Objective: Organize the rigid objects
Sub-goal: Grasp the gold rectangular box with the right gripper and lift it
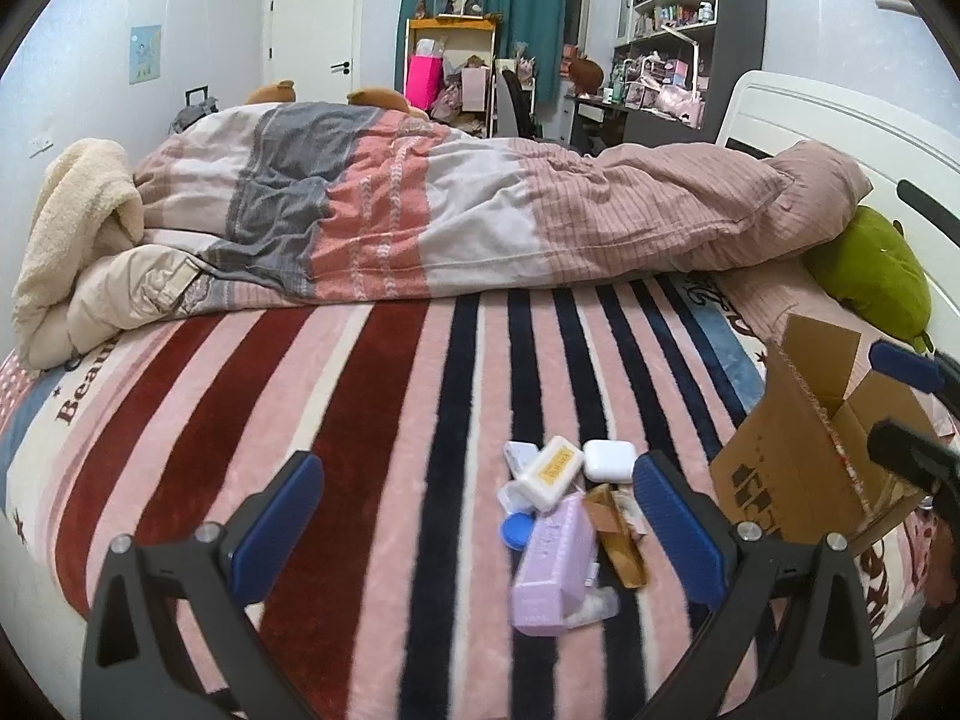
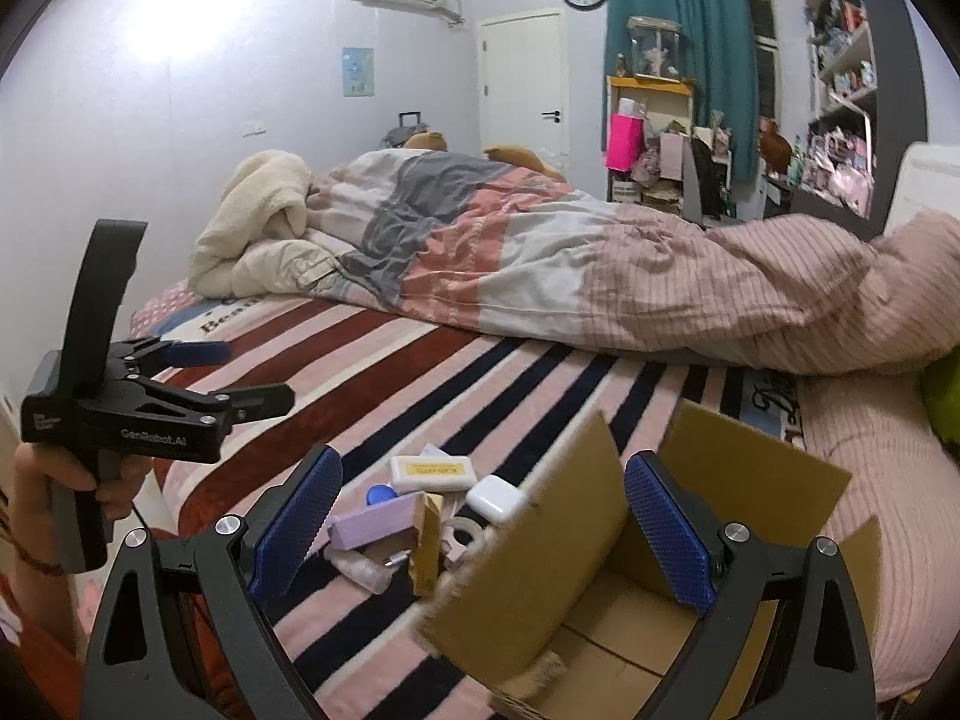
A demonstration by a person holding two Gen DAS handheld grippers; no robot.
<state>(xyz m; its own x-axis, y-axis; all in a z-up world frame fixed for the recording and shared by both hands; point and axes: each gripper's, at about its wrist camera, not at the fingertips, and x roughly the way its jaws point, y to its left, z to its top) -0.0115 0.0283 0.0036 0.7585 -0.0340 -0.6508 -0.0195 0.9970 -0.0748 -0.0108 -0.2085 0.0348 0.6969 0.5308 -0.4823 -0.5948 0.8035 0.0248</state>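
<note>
Left gripper [image 1: 477,531] hangs wide open and empty right over the pile of small items [image 1: 561,531], lilac box [image 1: 552,564] lengthwise between its fingers, while the right gripper [image 2: 480,534], open too and holding nothing, straddles the cardboard box [image 2: 600,570] flap beside them.

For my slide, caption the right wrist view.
Open right tool over a cardboard box flap, small items piled on the striped bed.
</note>
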